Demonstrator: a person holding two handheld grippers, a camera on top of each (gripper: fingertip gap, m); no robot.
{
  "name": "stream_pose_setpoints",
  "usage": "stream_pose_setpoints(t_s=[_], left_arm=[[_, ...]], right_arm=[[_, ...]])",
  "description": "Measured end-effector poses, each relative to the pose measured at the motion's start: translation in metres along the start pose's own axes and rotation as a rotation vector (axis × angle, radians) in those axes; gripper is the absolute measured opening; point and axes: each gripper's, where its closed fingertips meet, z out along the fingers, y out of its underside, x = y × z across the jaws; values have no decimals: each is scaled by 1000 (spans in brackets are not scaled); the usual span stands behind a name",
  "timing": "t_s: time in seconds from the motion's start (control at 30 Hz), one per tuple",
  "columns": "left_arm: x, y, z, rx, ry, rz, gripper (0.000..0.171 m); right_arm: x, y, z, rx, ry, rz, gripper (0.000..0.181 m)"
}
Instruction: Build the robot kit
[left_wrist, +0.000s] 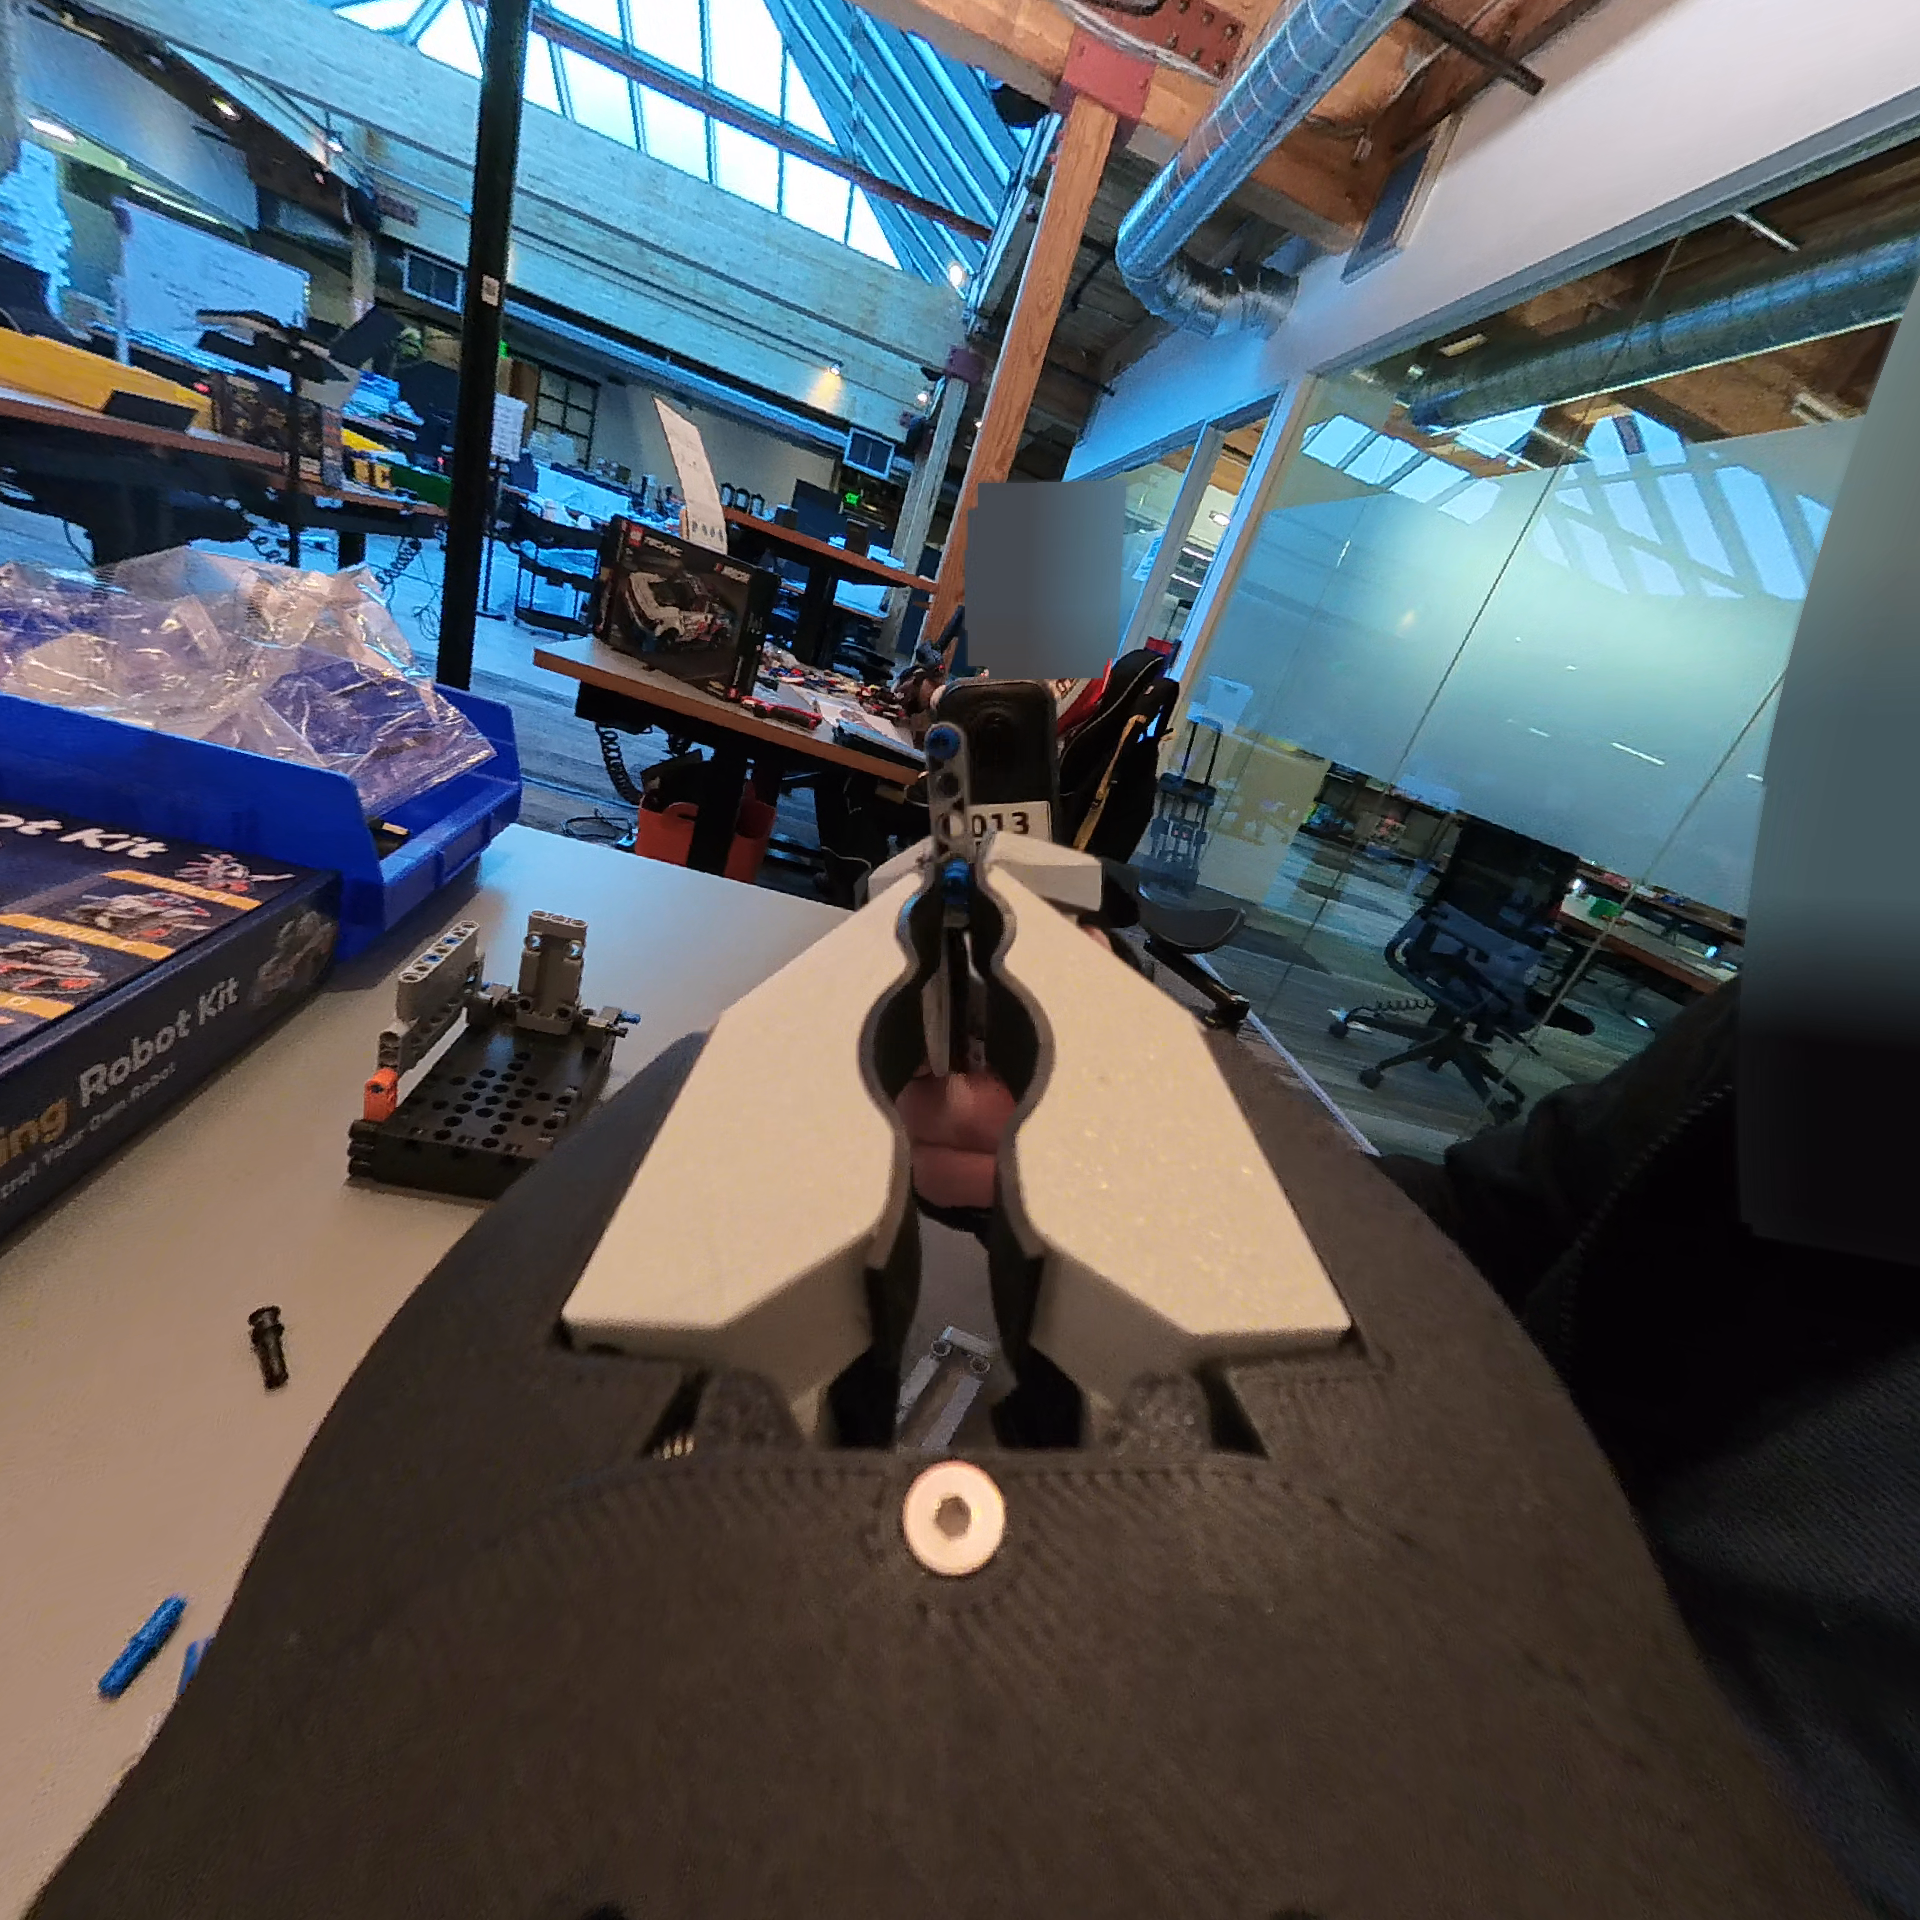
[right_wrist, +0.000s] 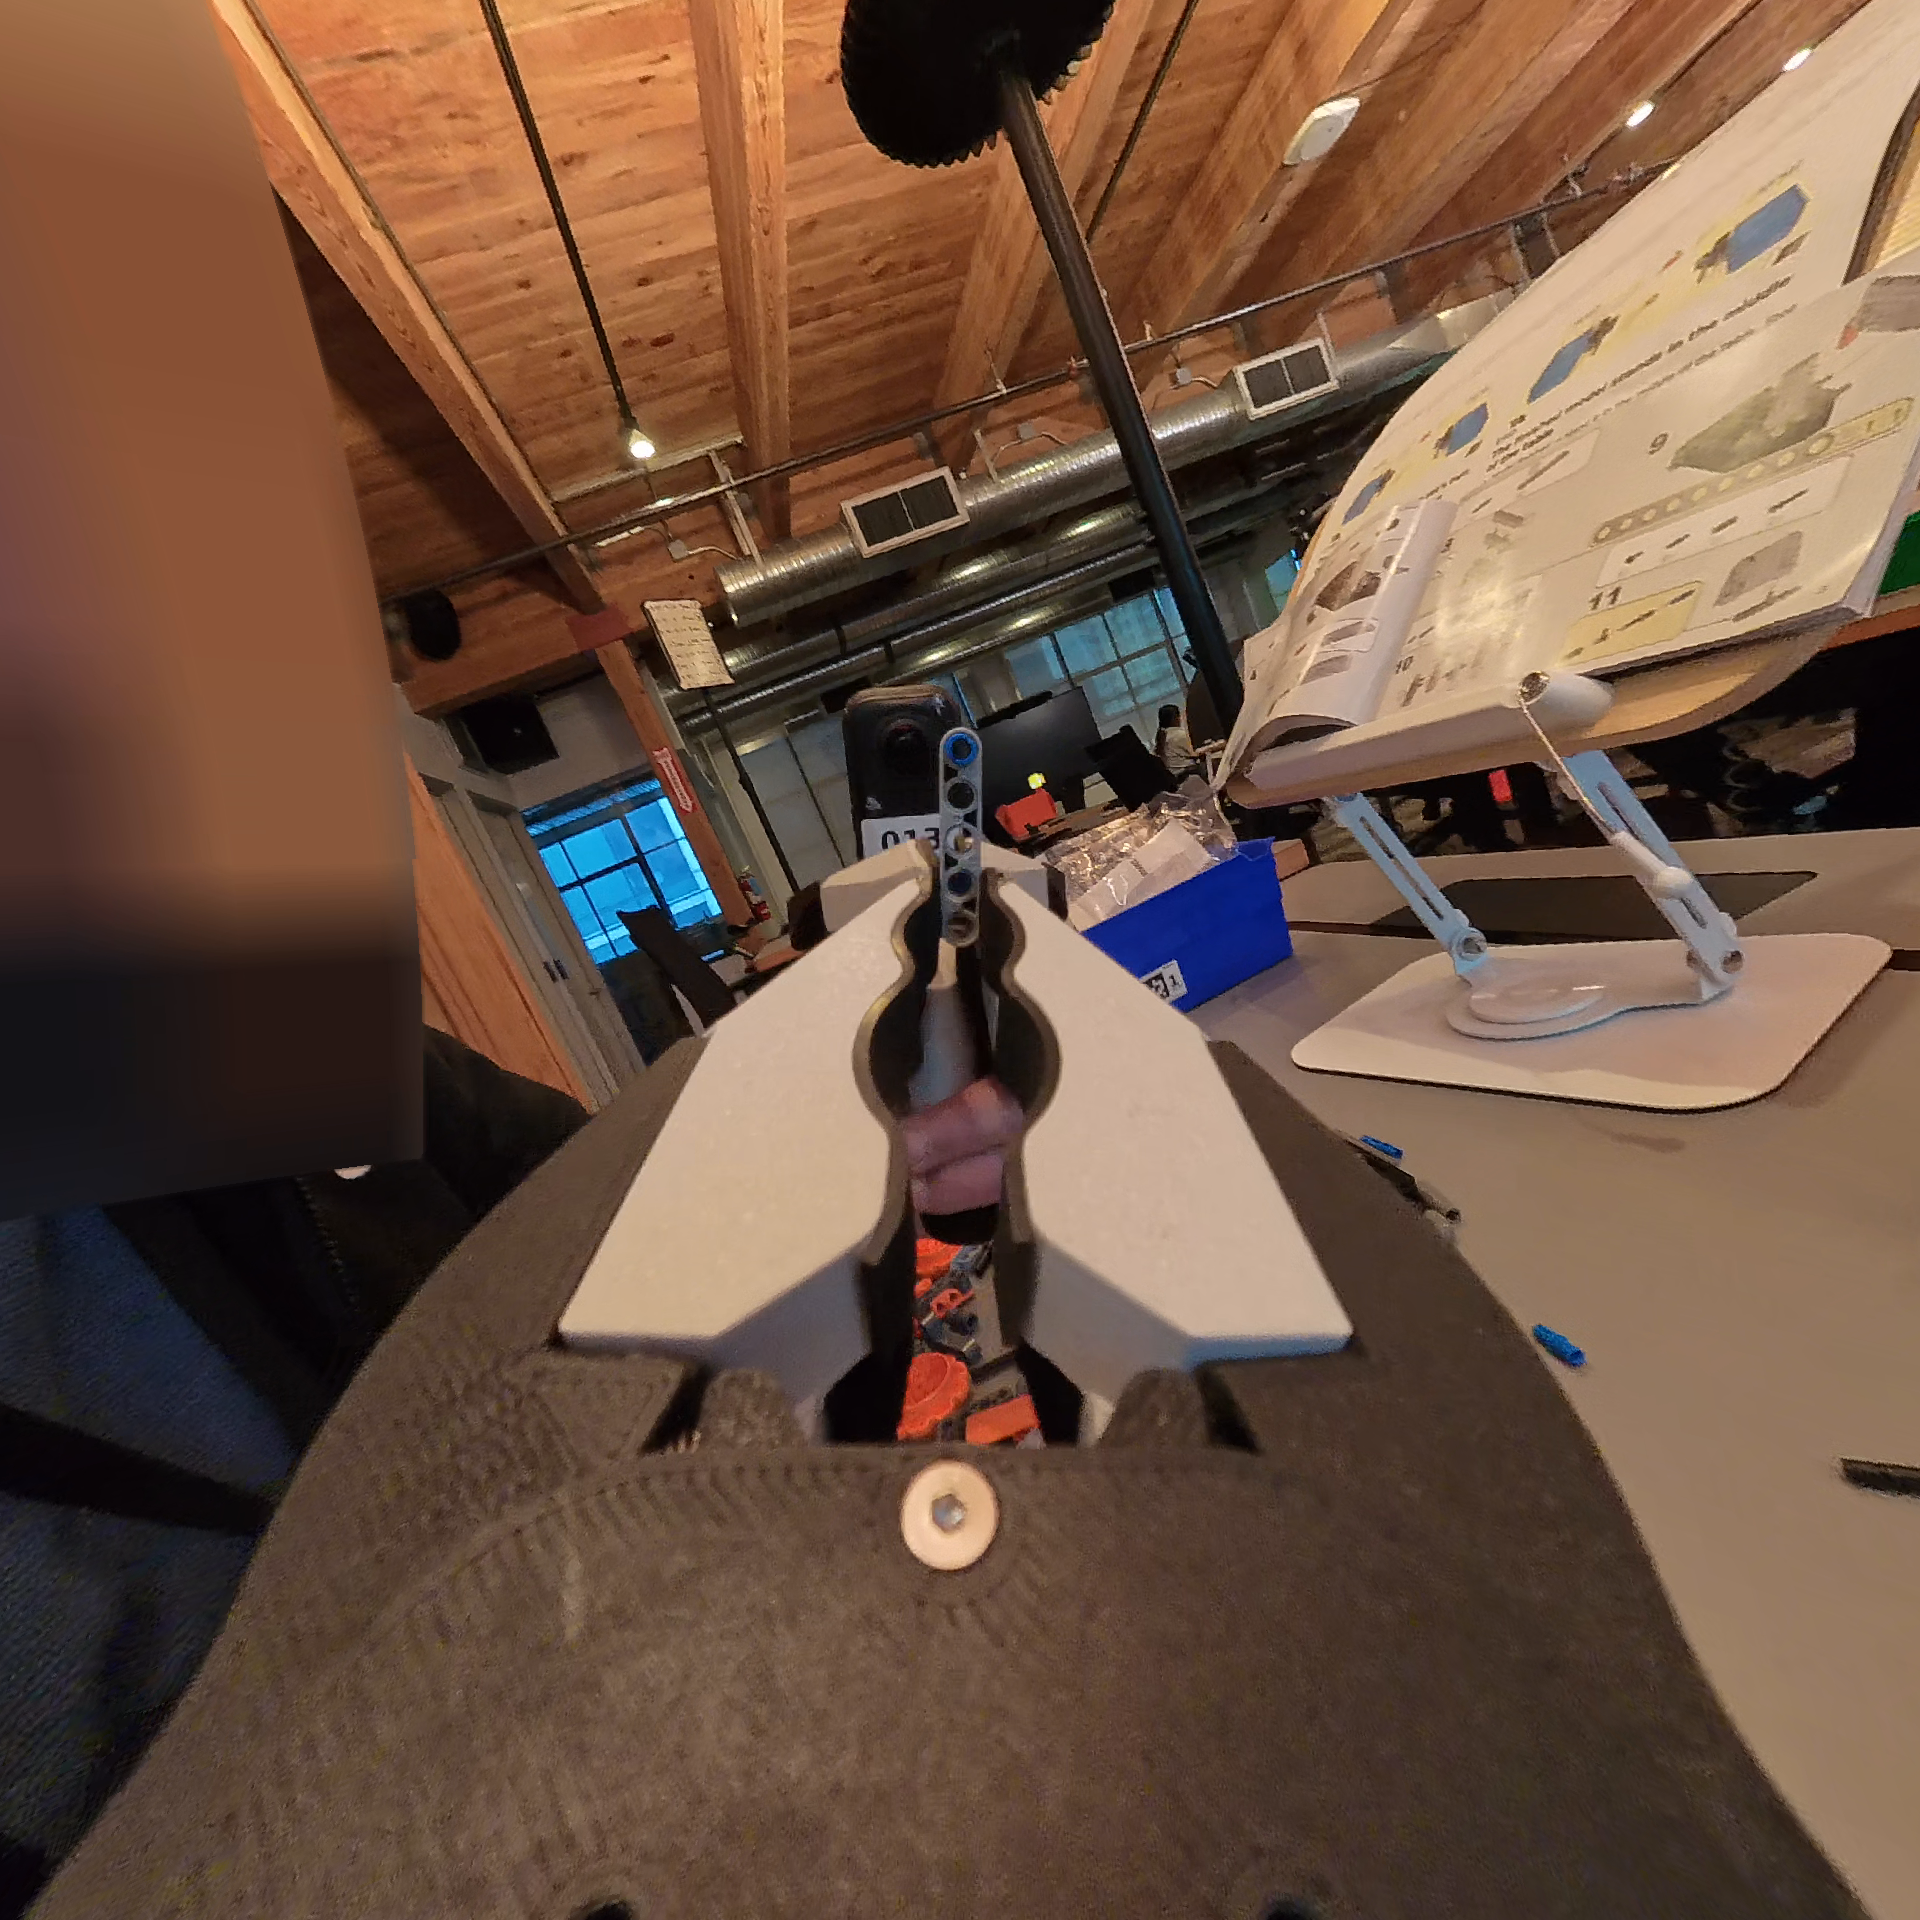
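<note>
The left gripper (left_wrist: 951, 883) is closed on a grey perforated beam (left_wrist: 948, 790) with blue pins, held upright above the table (left_wrist: 260, 1195). A black-and-grey block assembly (left_wrist: 488, 1070) stands near the table's far edge, beside a blue kit box (left_wrist: 125, 987) and a blue bin (left_wrist: 260, 790). A black pin (left_wrist: 268, 1342) and a blue pin (left_wrist: 143, 1646) lie toward the left edge.

You find print on five carriers, wording not reproduced: the blue kit box (left_wrist: 135, 997) at the left of the table (left_wrist: 156, 1403), lettered white and yellow; the black model-car box (left_wrist: 686, 613) on the far table (left_wrist: 665, 675); the white numbered label (left_wrist: 1003, 823) on the black camera (left_wrist: 1003, 738); the open instruction booklet (right_wrist: 1621, 499) on its stand (right_wrist: 1621, 987), with step numbers; the white tag (right_wrist: 1164, 982) on the blue bin (right_wrist: 1216, 925).
</note>
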Motion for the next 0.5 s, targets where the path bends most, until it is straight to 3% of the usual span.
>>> stream_pose_setpoints(t_s=[0.5], left_arm=[[8,-1,-1,-34,7,71,0]], right_arm=[[-9,2,1,-53,17,-117,4]])
